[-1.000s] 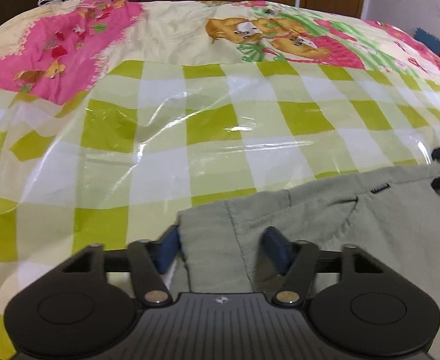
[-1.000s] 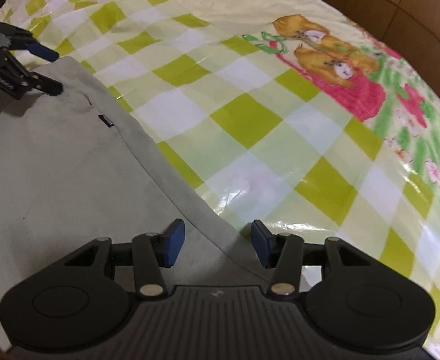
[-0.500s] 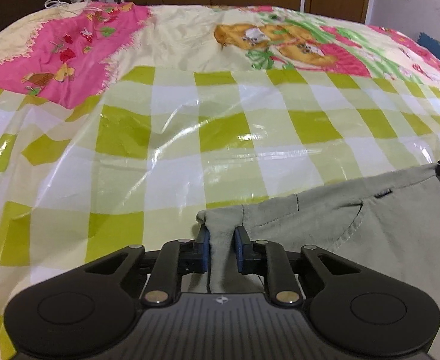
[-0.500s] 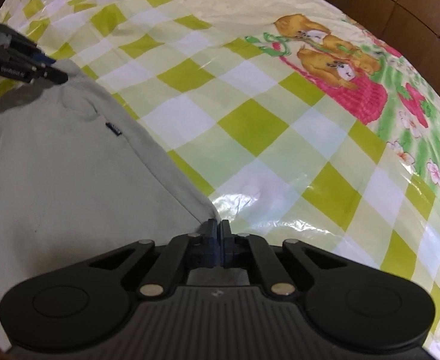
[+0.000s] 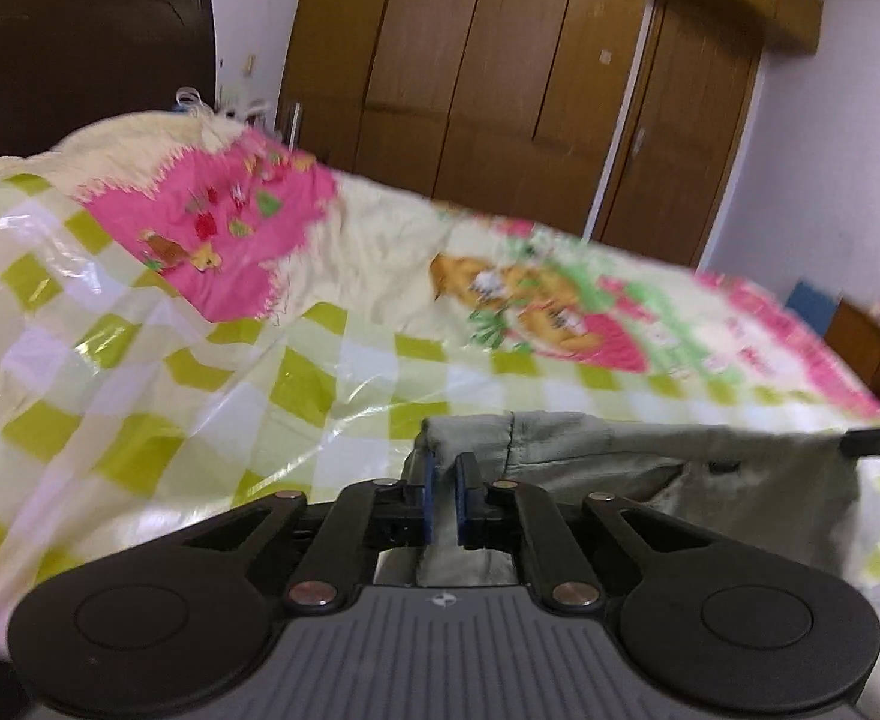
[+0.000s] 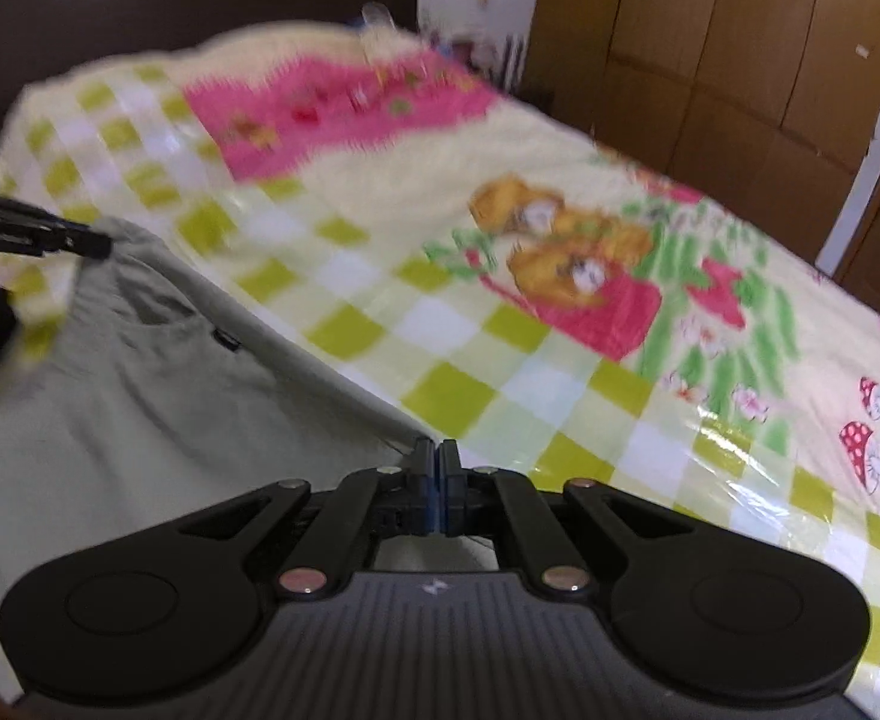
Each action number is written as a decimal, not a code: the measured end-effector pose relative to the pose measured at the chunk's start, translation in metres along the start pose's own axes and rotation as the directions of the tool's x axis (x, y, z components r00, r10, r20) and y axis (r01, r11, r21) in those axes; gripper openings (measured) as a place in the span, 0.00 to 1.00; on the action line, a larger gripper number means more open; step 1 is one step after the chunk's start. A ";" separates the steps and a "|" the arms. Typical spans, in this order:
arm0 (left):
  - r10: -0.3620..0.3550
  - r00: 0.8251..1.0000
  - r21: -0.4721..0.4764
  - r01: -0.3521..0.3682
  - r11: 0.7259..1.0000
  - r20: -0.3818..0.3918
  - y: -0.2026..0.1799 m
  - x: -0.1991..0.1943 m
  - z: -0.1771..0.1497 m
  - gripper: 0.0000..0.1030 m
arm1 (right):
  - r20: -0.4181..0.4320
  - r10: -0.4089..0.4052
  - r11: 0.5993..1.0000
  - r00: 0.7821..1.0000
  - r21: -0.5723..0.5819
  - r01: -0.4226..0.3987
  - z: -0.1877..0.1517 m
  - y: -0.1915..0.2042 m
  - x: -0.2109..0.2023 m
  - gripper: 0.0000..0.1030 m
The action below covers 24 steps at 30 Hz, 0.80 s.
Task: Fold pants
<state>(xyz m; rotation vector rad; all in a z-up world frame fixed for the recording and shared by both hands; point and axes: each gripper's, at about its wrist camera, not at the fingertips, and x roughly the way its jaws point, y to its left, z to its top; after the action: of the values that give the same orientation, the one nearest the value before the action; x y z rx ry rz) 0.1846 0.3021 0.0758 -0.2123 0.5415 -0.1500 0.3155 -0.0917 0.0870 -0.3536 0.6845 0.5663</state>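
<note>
Pants (image 5: pixel 649 450) now lifted off bed, both claws clamped.

**Bedroom surroundings**

A bedspread (image 5: pixel 140 420) covers the bed, checked in lime green and white under a glossy clear plastic sheet (image 5: pixel 332 414) that catches the light. Further back it carries a pink patch (image 5: pixel 230 240) with small figures and a cartoon print of orange bears (image 6: pixel 565 246); red mushrooms (image 6: pixel 865 438) show near its right edge. Behind the bed stand a brown wooden wardrobe (image 5: pixel 529 78), a dark headboard (image 5: pixel 80 60) and a white wall (image 5: pixel 829 150).
</note>
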 end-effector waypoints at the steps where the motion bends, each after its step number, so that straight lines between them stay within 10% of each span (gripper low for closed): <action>1: -0.010 1.000 -0.010 0.010 1.000 0.008 0.000 -0.016 -0.010 0.21 | 0.016 0.002 1.000 1.000 -0.004 -0.002 -0.003 0.007 -0.014 0.01; 5: -0.015 0.999 -0.092 0.012 0.996 -0.028 0.006 -0.061 -0.062 0.21 | 0.038 0.007 0.996 0.999 -0.086 -0.004 -0.040 0.049 -0.070 0.01; 15: -0.022 0.984 0.014 0.025 1.000 -0.179 -0.017 -0.041 -0.103 0.27 | -0.261 0.142 0.956 0.955 -0.215 -0.201 -0.140 0.153 -0.067 0.04; 21: 0.060 0.932 0.167 0.000 0.986 -0.358 -0.030 0.003 -0.132 0.29 | -0.251 0.150 0.944 0.956 -0.250 -0.214 -0.121 0.160 -0.064 0.20; 24: 0.046 0.934 0.167 0.015 0.986 -0.354 -0.029 0.004 -0.126 0.29 | -0.187 0.175 0.961 0.967 -0.179 -0.209 -0.089 0.147 -0.056 0.40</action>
<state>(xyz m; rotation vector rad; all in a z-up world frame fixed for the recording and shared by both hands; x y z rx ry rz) 0.1190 0.2527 -0.0245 -0.0143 0.8892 -0.2203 0.1487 -0.0391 0.0424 -0.5293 0.8354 0.7993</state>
